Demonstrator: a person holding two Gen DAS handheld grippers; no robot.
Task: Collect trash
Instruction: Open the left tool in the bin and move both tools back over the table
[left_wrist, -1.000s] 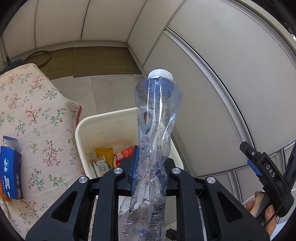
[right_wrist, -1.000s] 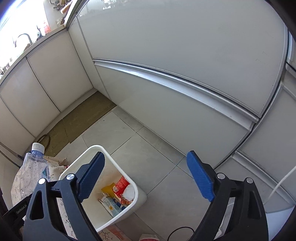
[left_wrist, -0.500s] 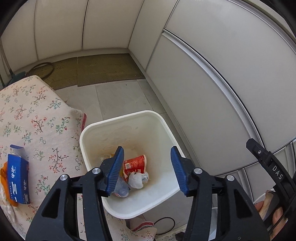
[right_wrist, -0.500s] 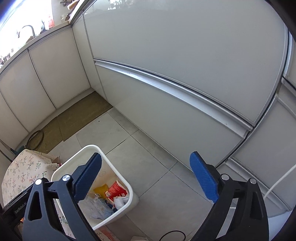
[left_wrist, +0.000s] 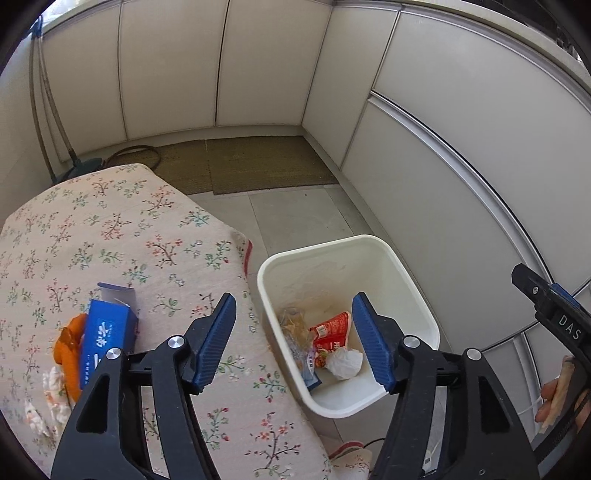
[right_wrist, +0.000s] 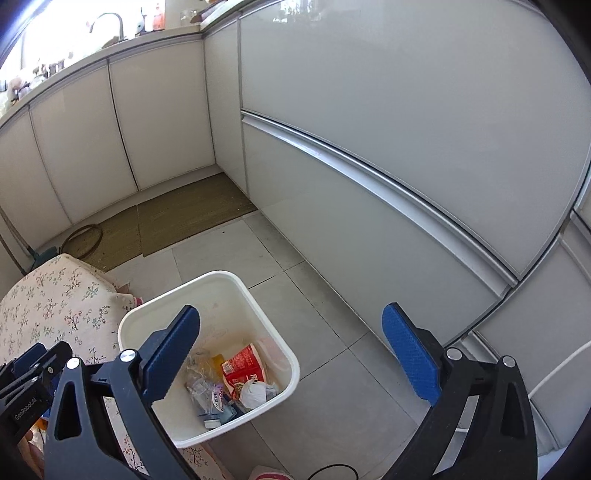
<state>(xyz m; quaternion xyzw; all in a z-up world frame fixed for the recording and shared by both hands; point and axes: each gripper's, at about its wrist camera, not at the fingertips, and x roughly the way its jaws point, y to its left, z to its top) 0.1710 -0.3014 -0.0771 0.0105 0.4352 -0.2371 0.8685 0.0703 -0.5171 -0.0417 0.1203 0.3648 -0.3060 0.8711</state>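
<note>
Left and right wrist views, taking the white bin (left_wrist: 402, 266) as landmark. Hidden or unclear: the crushed clear plastic bottle (right_wrist: 201, 387) lies inside the bin, against the wall nearest the flowered desk (left_wrist: 110, 236); in the left view it is only a glassy smear (left_wrist: 295, 332), and its cap is perhaps the pale disc at the bin's near corner, though glare makes this uncertain. The left gripper's blue pads overlap part of the bin's contents, and the picture edges cut off both grippers' bodies. A hand (left_wrist: 554, 398) appears only as fingertips at the right edge, behind the right gripper's black body.

Change: a second ago the left gripper (left_wrist: 293, 341) was clamped on the upright bottle above the bin; now the bottle is in the bin, nothing lies between the jaws, and they are opening. The view has also swung toward the desk. The right gripper (right_wrist: 301, 358) is spread wide and empty, its jaws opening slightly further.

Appearance: the bottle is transparent, twisted and flattened, with a bluish label. Beside it lie a red packet (left_wrist: 330, 330) and a white crumpled wad (left_wrist: 345, 363). On the desk, left of the bin, remain a blue carton (left_wrist: 105, 339) and an orange wrapper (left_wrist: 68, 343).
</note>
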